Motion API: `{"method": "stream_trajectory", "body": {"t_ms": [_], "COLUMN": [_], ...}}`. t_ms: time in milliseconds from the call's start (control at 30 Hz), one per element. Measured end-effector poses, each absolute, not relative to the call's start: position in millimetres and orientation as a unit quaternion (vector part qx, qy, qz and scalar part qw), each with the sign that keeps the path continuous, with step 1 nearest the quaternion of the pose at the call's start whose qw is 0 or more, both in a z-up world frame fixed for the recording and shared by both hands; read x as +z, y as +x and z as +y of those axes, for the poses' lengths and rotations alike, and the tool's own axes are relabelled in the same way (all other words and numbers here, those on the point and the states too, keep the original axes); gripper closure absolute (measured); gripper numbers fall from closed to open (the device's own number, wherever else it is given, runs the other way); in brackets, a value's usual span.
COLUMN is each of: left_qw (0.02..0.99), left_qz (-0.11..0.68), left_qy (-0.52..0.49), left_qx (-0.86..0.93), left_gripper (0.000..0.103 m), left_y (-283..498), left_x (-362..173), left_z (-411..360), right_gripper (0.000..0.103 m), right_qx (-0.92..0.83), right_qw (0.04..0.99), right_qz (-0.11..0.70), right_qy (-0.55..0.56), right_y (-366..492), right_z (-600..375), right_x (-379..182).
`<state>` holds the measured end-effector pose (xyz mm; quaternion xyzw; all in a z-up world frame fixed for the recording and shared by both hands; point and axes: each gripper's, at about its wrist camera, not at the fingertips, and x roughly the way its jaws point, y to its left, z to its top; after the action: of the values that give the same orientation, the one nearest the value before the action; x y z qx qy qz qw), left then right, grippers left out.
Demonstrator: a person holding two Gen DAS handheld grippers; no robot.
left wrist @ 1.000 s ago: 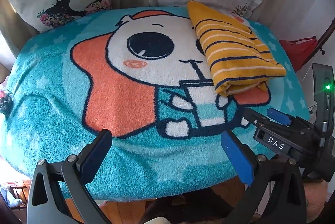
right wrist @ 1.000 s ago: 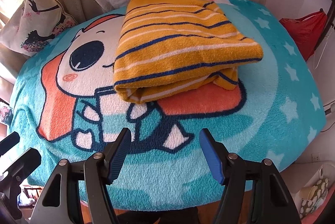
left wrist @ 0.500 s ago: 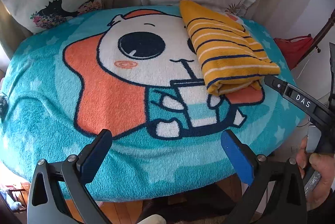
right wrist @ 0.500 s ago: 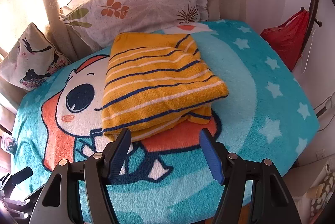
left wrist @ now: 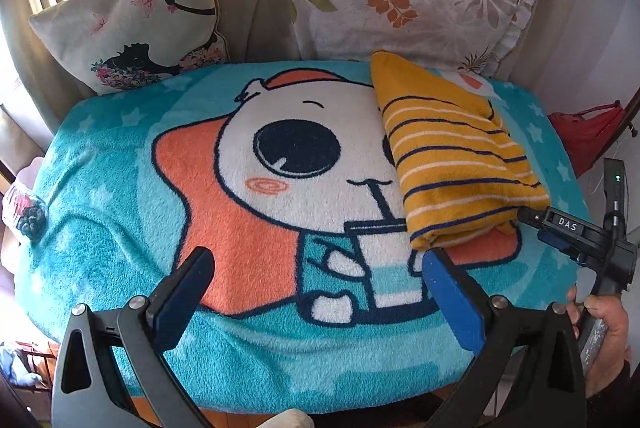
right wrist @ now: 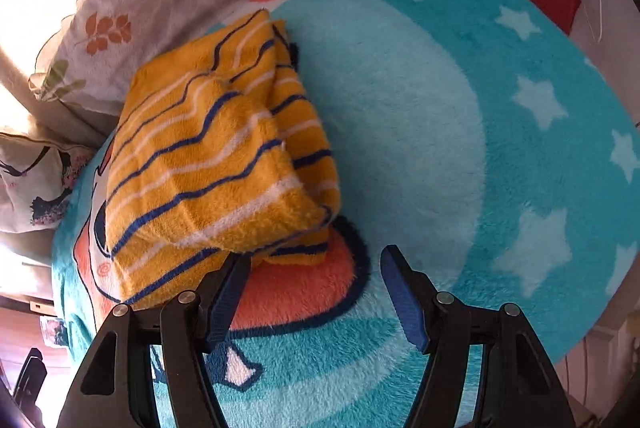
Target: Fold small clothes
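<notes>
I am folding a small fuzzy yellow cloth with dark blue and white stripes, and it lies already folded into a thick bundle on the big teal fleece blanket with a cartoon face, on the right side of the blanket and close to its back edge, where its far end sits just beside the white frilly pillow with leaf prints. My right tongs are low at the near corner of the bundle, with the two blue tips apart; the left tip pokes under the edge of the cloth and the right tip is out on the bare blanket, so nothing is pinched. My left tongs hang over the near edge of the blanket, tips wide apart and holding nothing. I think this fold is nearly done. Next I would need to slide the right tongs a bit further in, so both tips catch the loose layers, then squeeze gently and lift or tuck that corner. The soft cloth may slip or flop open. I see no box or basket here; a red bag hangs past the right edge, and I cannot tell what is inside it.
</notes>
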<state>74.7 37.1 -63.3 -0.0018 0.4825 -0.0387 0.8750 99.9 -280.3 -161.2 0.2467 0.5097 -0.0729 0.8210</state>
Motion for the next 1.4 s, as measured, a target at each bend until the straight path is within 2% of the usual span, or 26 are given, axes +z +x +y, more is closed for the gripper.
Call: {"method": "stream_trajectory", "body": {"t_ms": [233, 400, 900, 1400], "left_qw": [0.88, 0.884, 0.855, 0.83], "left_qz": [0.473, 0.466, 0.511, 0.546], "left_qy": [0.019, 0.02, 0.082, 0.093], "left_qx": [-0.036, -0.024, -0.033, -0.06], "left_gripper": [0.0, 0.0, 0.0, 0.0], "left_y": [93.0, 119.9, 191.2, 218.1], "left_x": [-61.8, -61.7, -95.3, -119.6], "left_z": [2.7, -22.1, -90.9, -110.1], "right_gripper": [0.031, 0.031, 0.031, 0.013], "right_qx": [-0.058, -0.029, 0.03, 0.056], "right_qw": [0.871, 0.886, 0.854, 0.839], "right_qz": [0.44, 0.436, 0.494, 0.508], "right_qy": [0.21, 0.154, 0.163, 0.184], "right_y": [104.4, 140.9, 230.0, 253.9], "right_z": [-287.8, -282.8, -303.9, -308.5], "right_x": [-112.8, -104.6, -163.6, -183.5]}}
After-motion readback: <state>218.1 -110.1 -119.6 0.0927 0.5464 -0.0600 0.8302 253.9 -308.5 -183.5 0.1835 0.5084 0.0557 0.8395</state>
